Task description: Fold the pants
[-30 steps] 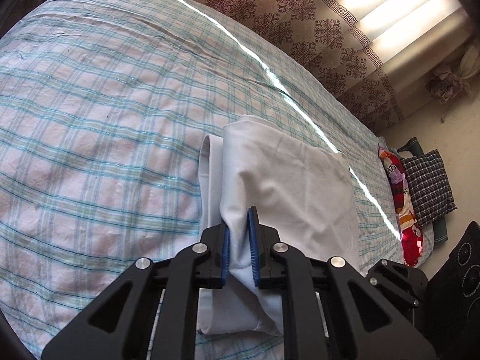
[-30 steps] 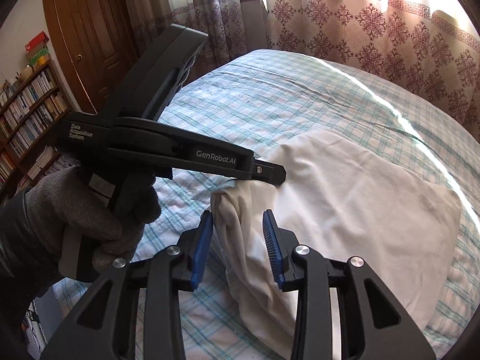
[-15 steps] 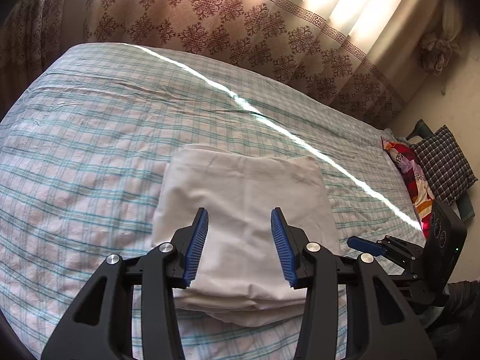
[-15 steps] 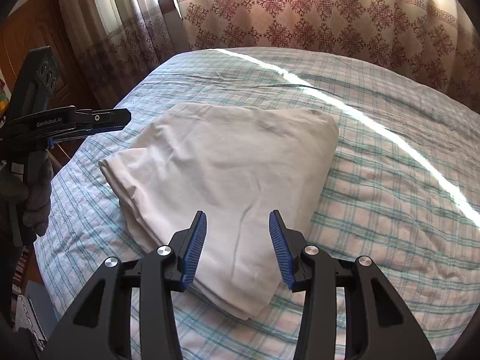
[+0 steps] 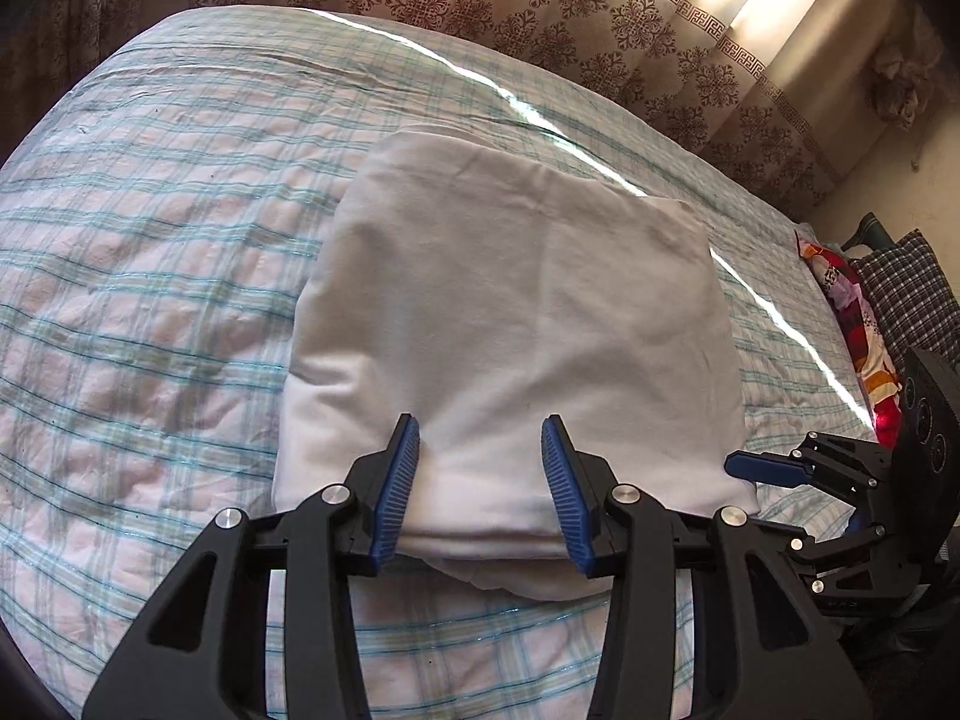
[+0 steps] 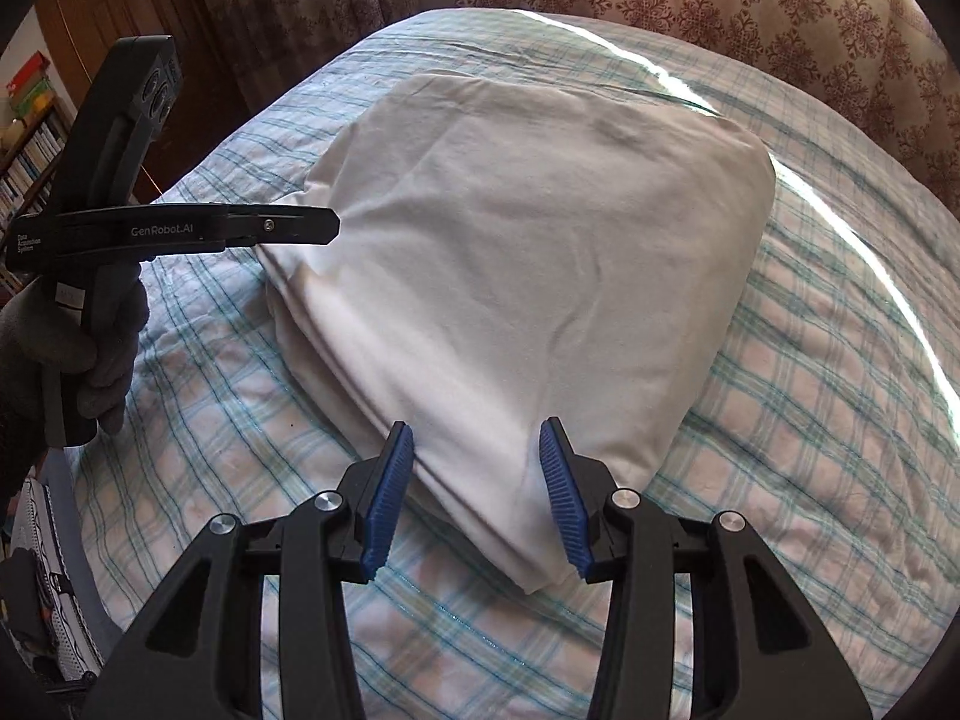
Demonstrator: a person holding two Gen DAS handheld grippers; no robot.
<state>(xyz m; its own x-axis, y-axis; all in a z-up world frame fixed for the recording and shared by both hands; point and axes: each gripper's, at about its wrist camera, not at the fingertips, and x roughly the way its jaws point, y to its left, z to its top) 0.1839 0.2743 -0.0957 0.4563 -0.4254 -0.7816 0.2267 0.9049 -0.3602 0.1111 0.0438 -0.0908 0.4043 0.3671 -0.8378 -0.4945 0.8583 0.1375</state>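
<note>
- My left tongs (image 5: 480, 486) stand open over the near edge of the folded white cotton pants (image 5: 516, 324). Their jaws have just been opening, and the blue ribbed pads (image 5: 393, 492) now frame the cloth without pressing it.
- My right tongs (image 6: 474, 492) are likewise open, their jaws having just been opening too. They hover above the pants' near corner (image 6: 528, 570), with fabric seen between the pads but not pinched.
- The pants lie flat in the middle of the bed, on the pale pink-and-teal checked bedsheet (image 5: 150, 300), straight ahead of and below both tongs.
- The bundle is a squarish, slightly tapering stack. Its longer run appears to lead away from me toward the patterned brown curtain (image 5: 600, 30), though the fisheye makes this uncertain.
- Both tongs are near. The left sits square to the near edge, and the right comes in at the corner from the side.
- The cloth looks soft and thick, with several layers showing at the stacked near edge, shallow wrinkles on top and rounded corners.
- I judge the folding nearly or fully done.
</note>
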